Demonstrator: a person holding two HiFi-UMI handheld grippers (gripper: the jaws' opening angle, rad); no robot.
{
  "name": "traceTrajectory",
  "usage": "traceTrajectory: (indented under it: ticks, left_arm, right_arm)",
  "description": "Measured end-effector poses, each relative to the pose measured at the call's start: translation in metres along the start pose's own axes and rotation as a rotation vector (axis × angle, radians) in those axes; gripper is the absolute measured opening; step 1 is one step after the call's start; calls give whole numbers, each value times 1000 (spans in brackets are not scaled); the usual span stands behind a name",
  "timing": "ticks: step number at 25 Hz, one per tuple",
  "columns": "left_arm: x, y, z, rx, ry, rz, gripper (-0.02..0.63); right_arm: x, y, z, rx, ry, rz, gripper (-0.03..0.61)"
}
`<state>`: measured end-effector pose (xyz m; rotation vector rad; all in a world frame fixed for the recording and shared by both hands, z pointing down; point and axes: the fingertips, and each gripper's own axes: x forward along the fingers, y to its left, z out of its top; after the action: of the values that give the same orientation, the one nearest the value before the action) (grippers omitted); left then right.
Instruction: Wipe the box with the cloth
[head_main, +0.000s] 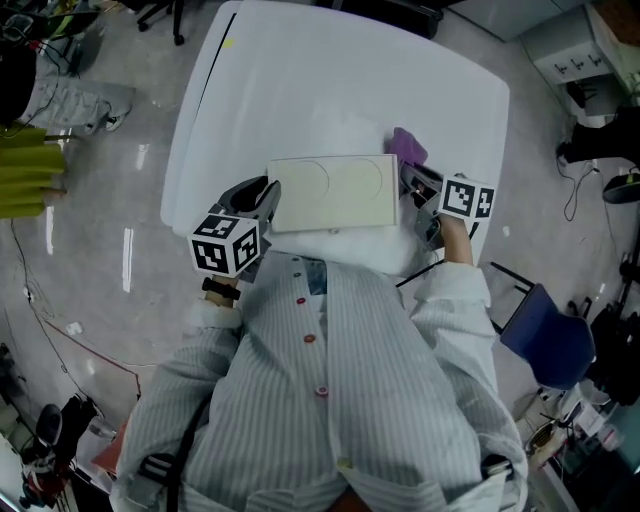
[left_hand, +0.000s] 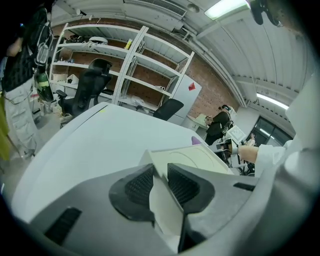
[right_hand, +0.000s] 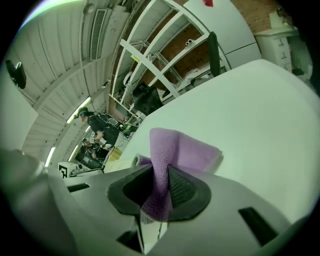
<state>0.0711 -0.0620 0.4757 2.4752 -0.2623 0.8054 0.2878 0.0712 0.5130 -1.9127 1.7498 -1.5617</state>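
Note:
A flat cream box (head_main: 333, 191) lies near the front edge of the white table (head_main: 300, 90). My left gripper (head_main: 268, 197) is shut on the box's left edge; in the left gripper view the box's corner (left_hand: 162, 200) is pinched between the ribbed pads (left_hand: 138, 186). A purple cloth (head_main: 407, 147) sits just off the box's right far corner. My right gripper (head_main: 412, 183) is shut on the cloth, and in the right gripper view the cloth (right_hand: 172, 155) stands folded up between the jaws.
A blue chair (head_main: 548, 345) stands to the right of the table. A person in yellow (head_main: 28, 170) is at the far left. Shelving (left_hand: 125, 65) and office chairs (left_hand: 87, 87) stand beyond the table. Cables run across the floor (head_main: 60, 320).

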Motion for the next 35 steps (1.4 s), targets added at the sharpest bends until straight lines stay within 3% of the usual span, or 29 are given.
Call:
traceTrajectory:
  ticks: [16, 25, 35]
  left_arm:
    - [-1, 0, -4, 10, -11, -54, 78]
    - [4, -5, -3, 35, -16, -58, 80]
    - [0, -7, -4, 38, -17, -79, 81]
  right_arm:
    - [-49, 10, -82, 104, -119, -88, 81]
    - [-65, 7, -100, 158, -185, -192, 81]
    - [-71, 24, -129, 140, -143, -290, 81]
